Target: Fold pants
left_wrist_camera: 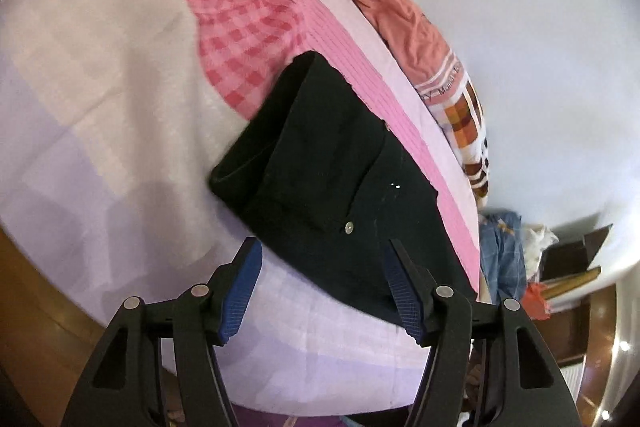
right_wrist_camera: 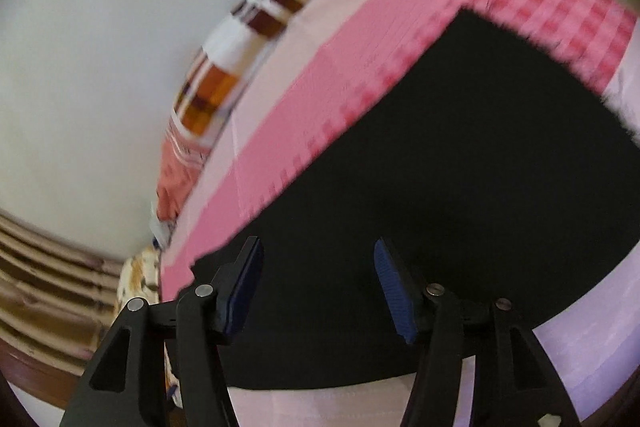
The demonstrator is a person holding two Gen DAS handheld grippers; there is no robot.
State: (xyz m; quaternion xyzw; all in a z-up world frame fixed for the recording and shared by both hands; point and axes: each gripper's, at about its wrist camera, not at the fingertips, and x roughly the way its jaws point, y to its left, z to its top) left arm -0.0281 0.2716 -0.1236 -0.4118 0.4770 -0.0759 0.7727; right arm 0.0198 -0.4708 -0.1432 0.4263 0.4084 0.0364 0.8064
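While its jaws stand wide apart and grip nothing, the left gripper point(left_wrist_camera: 322, 259) hangs over the near edge of the black pants point(left_wrist_camera: 328, 163), which lie folded ahead of the fingertips on a pink-and-lilac bedsheet point(left_wrist_camera: 120, 99). Jaws of the right gripper point(right_wrist_camera: 318, 259) are likewise spread and empty, the pants point(right_wrist_camera: 460, 167) filling the gap between them. Beyond, crumpled clothes point(left_wrist_camera: 412, 23) line the sheet's far edge against a pale wall point(left_wrist_camera: 520, 27).

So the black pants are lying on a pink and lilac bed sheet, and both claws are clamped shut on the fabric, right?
Not quite. The black pants do lie on the pink and lilac sheet, but both wrist views show the left claw and right claw open, holding nothing.
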